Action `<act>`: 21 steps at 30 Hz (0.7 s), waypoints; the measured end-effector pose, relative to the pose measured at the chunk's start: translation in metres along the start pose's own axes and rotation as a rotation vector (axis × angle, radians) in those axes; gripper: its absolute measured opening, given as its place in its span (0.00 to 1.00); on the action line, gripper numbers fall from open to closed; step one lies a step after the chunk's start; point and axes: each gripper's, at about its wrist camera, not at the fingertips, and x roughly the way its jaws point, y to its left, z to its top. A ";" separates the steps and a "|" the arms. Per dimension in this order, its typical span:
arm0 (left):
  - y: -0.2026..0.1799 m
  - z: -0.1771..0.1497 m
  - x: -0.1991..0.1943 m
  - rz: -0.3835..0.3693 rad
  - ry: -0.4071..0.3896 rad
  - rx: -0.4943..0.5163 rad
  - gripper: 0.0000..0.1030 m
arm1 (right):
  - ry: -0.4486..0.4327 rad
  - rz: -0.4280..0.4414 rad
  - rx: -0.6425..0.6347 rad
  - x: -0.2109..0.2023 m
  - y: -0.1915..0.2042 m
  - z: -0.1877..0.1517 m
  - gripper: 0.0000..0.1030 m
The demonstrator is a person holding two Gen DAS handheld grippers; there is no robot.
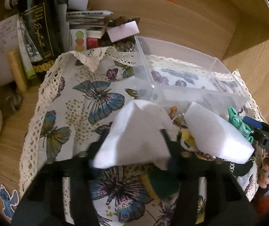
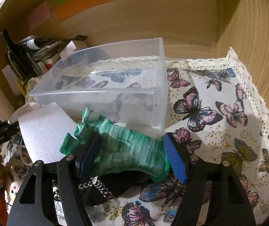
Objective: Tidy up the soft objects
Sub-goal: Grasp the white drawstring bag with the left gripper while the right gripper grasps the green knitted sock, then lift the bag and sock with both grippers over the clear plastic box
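We are working over a butterfly-print cloth (image 2: 219, 113) with a lace edge (image 2: 251, 79), lying on a wooden desk (image 1: 8, 131) inside a wood-panelled alcove (image 2: 172, 18). A clear plastic bin (image 2: 104, 86) is sitting near the cloth's back edge, and clutter with a dark bottle (image 1: 38, 37) is crowding the desk's back left corner. Our left gripper (image 1: 132, 150) is clamping a white foam piece (image 1: 136, 131) over the middle of the cloth; a second white foam block (image 1: 217, 133) is lying just to its right. Our right gripper (image 2: 128, 156) is squeezing a green knitted sock (image 2: 127, 146) between its blue pads (image 2: 174, 158), just in front of the bin. The right half of the cloth is lying bare up to the alcove's side wall (image 2: 257, 37).
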 end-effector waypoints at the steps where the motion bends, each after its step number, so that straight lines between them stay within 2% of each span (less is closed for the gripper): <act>1: 0.000 -0.001 0.000 -0.005 0.001 0.001 0.32 | 0.003 0.012 0.006 0.001 -0.002 -0.001 0.49; 5: -0.004 -0.004 -0.004 -0.002 -0.015 0.009 0.17 | 0.024 0.054 0.024 0.005 -0.007 -0.001 0.31; 9: -0.006 -0.004 -0.012 0.007 -0.045 0.017 0.13 | -0.002 0.035 0.015 0.000 -0.005 -0.001 0.15; 21: -0.007 0.007 -0.072 0.009 -0.206 0.025 0.13 | -0.151 -0.011 -0.026 -0.047 0.002 0.007 0.13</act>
